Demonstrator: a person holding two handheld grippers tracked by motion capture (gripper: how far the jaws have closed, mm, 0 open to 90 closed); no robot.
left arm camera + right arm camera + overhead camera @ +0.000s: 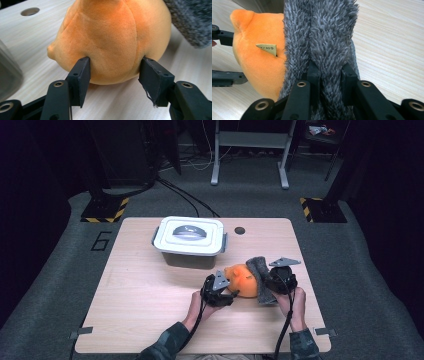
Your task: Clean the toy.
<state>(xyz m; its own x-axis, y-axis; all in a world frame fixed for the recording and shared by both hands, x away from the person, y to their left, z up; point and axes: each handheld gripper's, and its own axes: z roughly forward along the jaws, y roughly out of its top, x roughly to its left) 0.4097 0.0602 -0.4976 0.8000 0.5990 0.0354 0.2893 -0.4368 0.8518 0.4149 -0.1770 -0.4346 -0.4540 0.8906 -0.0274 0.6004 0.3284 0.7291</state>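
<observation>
Nearest the table's front edge, a person's two forearms in dark green sleeves come in from below, each hand carrying a gripper. The left gripper (226, 294) lies low on the wood and points at the orange plush toy (243, 280); in the left gripper view its jaws stand part-way apart on either side of the toy's rounded body, the inner faces right at the plush without visibly denting it, so it reads as released rather than clamped. The right gripper (267, 287) is clenched on the grey fuzzy cloth (261, 270): in the right gripper view a thick fold of the cloth (322, 42) is squeezed between the two jaws and rises upright from them. The toy (258, 62) sits on the table (150, 295) just beside that fold, touching it, with a small yellowish tag (267, 48) on its side. Farther back, well apart from the hands, stands a white lidded container (190, 241) with a grey handle on top. Near it, a small dark round hole (240, 230) marks the tabletop.
</observation>
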